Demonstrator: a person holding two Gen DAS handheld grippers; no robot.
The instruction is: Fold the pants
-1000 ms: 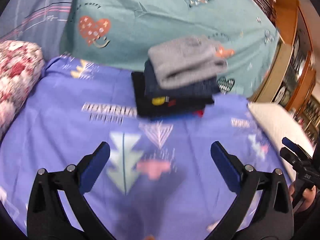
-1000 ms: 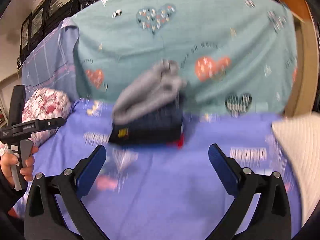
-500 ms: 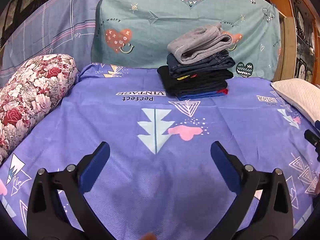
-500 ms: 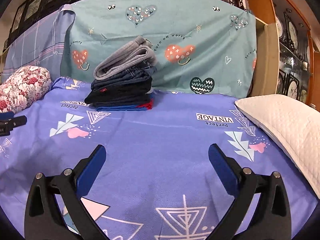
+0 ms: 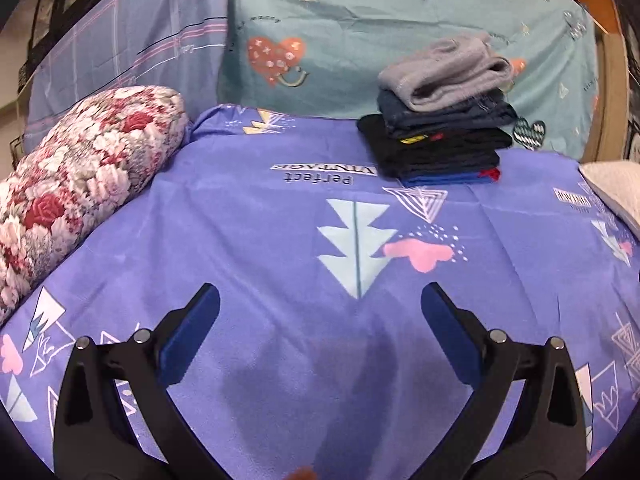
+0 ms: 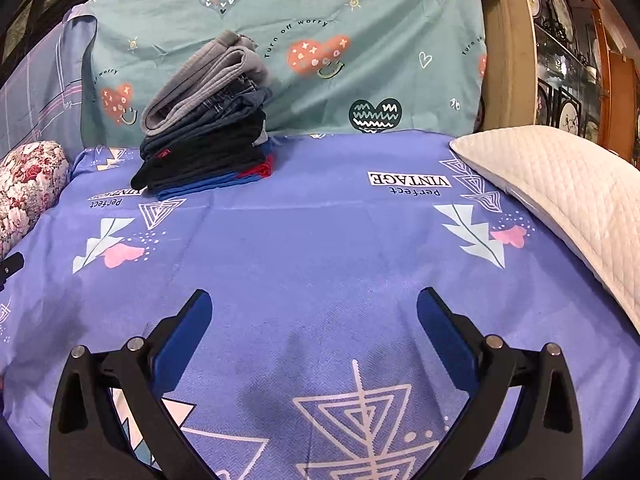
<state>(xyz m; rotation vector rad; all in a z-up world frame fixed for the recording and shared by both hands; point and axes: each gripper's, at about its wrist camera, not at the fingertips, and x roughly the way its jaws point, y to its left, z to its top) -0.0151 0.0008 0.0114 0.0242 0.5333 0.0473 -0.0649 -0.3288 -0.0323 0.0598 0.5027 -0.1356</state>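
**One stack of folded pants, two empty grippers**

We count one stack of folded pants [image 5: 442,120] at the far side of the purple sheet [image 5: 260,240], against the teal heart-print cloth [image 5: 340,20]. Its layers: grey fleece pants [image 6: 204,80] on top, then denim, black, and a blue-and-red piece at the bottom. How many dark garments lie between, we cannot tell; their edges merge.

Two pillows flank the sheet: a floral bolster [image 5: 80,168], rounded and puffy, and a white quilted pillow [image 6: 560,200], cut off at the frame edge.

The left gripper [image 5: 320,312] and right gripper [image 6: 314,312] both hover over bare sheet, jaws spread wide, holding nothing. Their blue pads are flat and smooth.
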